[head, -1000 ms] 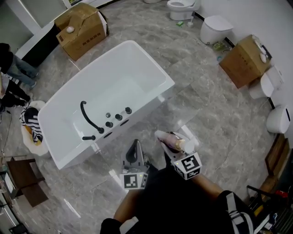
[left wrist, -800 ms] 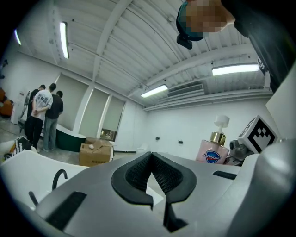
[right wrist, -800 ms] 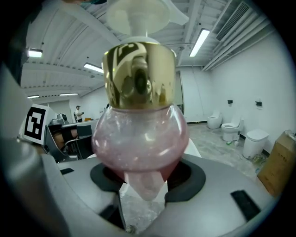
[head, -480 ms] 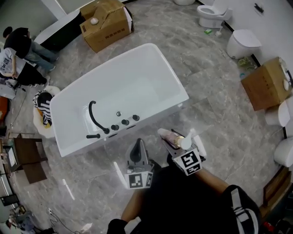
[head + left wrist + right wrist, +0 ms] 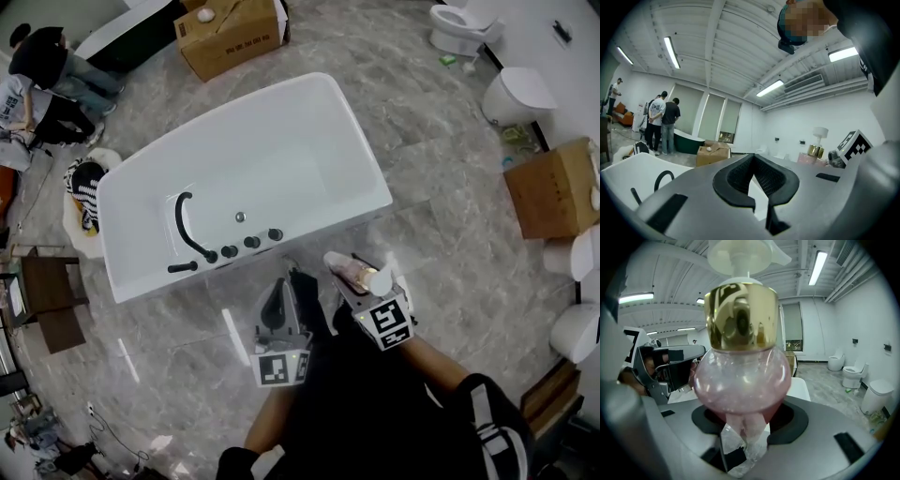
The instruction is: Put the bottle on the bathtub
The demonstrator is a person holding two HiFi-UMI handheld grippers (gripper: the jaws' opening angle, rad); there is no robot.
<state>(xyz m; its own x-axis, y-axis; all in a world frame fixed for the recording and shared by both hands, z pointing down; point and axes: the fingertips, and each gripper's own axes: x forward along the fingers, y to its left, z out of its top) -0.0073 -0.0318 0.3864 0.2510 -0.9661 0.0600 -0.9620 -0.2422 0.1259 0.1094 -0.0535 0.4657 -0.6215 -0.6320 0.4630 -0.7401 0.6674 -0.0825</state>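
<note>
Though near the bathtub [image 5: 354, 141], pink bottle [image 5: 743, 380] in the right gripper [image 5: 349, 274].

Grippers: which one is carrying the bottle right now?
The right gripper: its jaws are clamped on the base of the pink bottle with the gold collar. The left gripper has its jaws together with nothing between them.

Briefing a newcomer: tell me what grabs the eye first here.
A big white bathtub with a black faucet fills the middle of the grey floor. Just below it in the head view, the right gripper is shut on a pink, gold-collared bottle; the left gripper beside it is shut and empty.
</note>
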